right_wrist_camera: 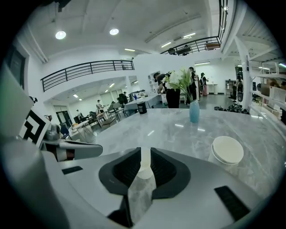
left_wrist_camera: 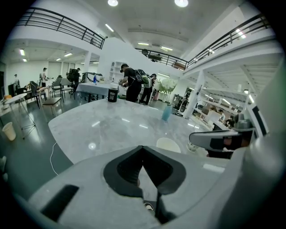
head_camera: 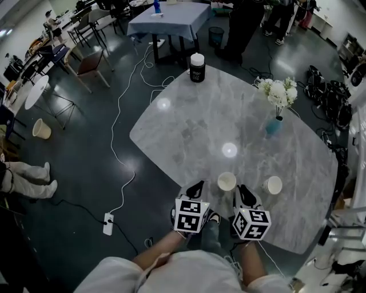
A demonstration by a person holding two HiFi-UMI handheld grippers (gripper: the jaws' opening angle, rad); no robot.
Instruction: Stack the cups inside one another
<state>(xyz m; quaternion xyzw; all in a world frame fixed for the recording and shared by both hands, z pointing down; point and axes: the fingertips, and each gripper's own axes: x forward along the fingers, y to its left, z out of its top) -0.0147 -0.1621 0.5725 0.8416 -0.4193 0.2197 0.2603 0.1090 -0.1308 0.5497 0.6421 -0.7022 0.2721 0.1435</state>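
Bright, even indoor light from ceiling lights [left_wrist_camera: 181, 2] overhead. Two round glare spots on the glossy table [head_camera: 189, 131], and sheen on the dark floor [head_camera: 86, 171] to the left. The near cup [head_camera: 226, 181] casts barely any shadow. Both gripper views are fisheye with black corners. Near foreground soft, far room fairly sharp.

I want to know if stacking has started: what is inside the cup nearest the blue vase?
The cup shows only its own pale inside, with no second cup in it. Its very bottom is too washed out to make out.
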